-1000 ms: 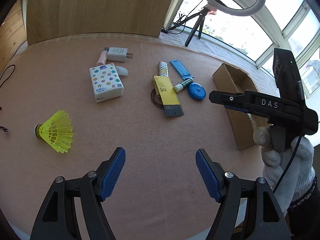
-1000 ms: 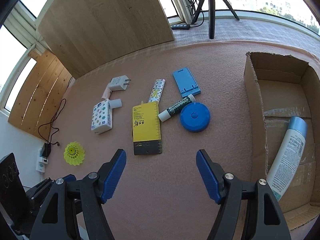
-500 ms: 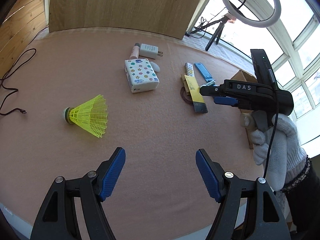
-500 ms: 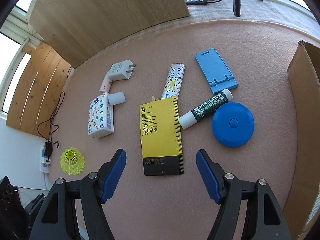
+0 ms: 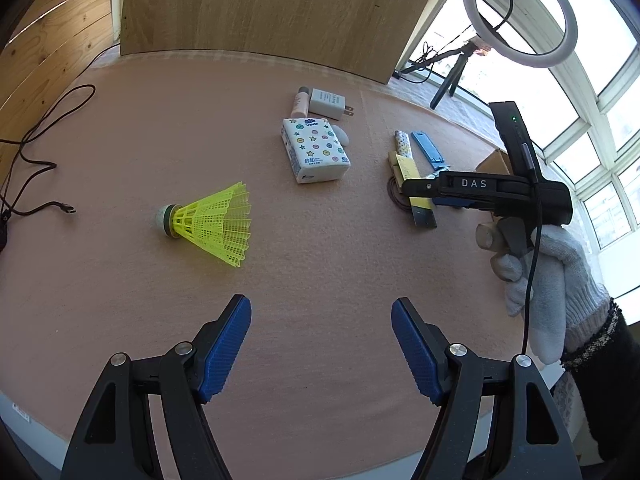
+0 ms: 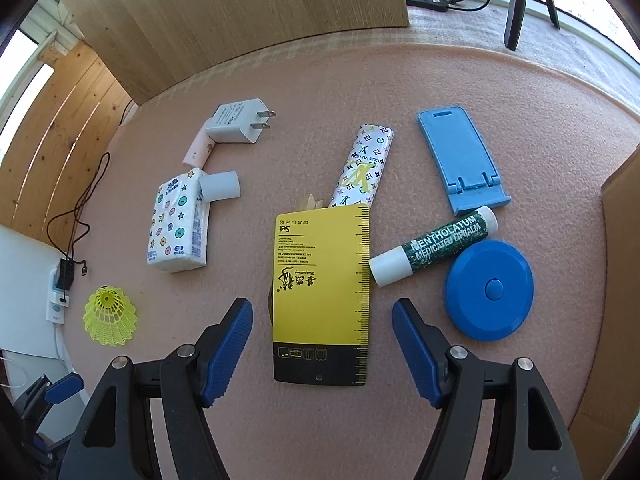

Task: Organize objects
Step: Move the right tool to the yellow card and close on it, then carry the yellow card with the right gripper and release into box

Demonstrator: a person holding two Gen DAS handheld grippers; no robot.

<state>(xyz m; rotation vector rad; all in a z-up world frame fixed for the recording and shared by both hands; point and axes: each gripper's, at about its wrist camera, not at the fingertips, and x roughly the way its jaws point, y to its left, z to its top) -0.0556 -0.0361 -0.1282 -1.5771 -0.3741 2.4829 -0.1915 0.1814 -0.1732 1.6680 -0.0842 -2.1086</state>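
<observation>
The right gripper [image 6: 322, 318] hangs wide apart and empty over the yellow card [image 6: 322, 280] at frame centre. The left gripper [image 5: 320, 316], equally spread and empty, sits below the shuttlecock [image 5: 212, 224]

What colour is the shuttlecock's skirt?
Bright yellow on the shuttlecock, with a pale cork tip; the left wrist view shows it best.

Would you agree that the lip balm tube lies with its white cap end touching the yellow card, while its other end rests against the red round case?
Only the colour is wrong: the round case is blue, not red. The right wrist view shows the lip balm tube with its white end at the yellow card and its other end by that blue case.
</observation>
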